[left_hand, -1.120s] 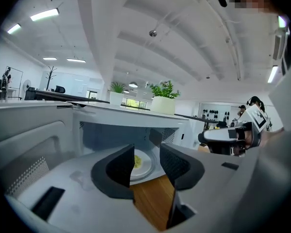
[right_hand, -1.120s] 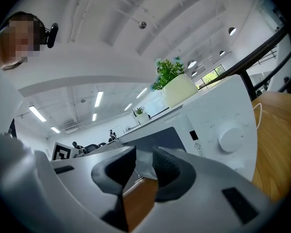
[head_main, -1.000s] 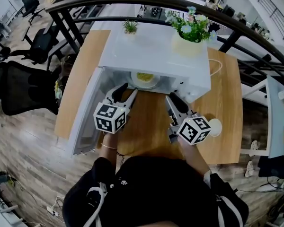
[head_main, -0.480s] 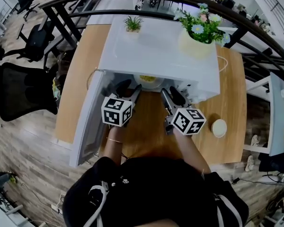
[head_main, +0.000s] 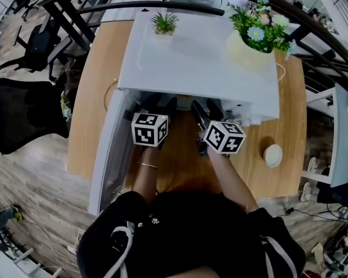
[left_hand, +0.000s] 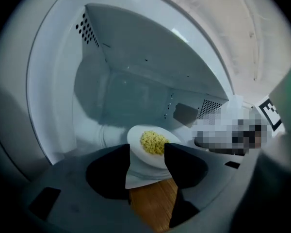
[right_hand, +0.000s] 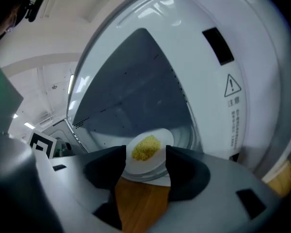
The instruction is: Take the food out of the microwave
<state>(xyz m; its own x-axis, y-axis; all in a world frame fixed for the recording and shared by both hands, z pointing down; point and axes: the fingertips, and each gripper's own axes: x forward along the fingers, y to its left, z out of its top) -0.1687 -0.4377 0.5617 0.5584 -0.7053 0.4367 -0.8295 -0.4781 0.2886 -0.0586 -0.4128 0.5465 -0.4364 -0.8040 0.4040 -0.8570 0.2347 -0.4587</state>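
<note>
A white plate (left_hand: 150,152) with a heap of yellow food (left_hand: 153,141) sits on the floor of the open white microwave (head_main: 197,57). The left gripper view shows it just beyond my left gripper (left_hand: 147,153), whose jaws stand open on either side of its near rim. My right gripper (right_hand: 144,155) is open too, with the same plate (right_hand: 148,154) framed between its tips. From the head view, both grippers (head_main: 156,104) (head_main: 204,109) reach into the microwave's mouth, and the oven's top hides the plate.
The microwave door (head_main: 107,155) hangs open to the left over the wooden table (head_main: 95,97). A yellow flower pot (head_main: 252,45) and a small plant (head_main: 164,23) stand on the oven's top. A small white cup (head_main: 273,155) sits at the table's right. An office chair (head_main: 23,114) stands at left.
Both grippers have moved forward from in front of the oven into its mouth. The plate, visible from the head before, is now hidden under the oven's top.
</note>
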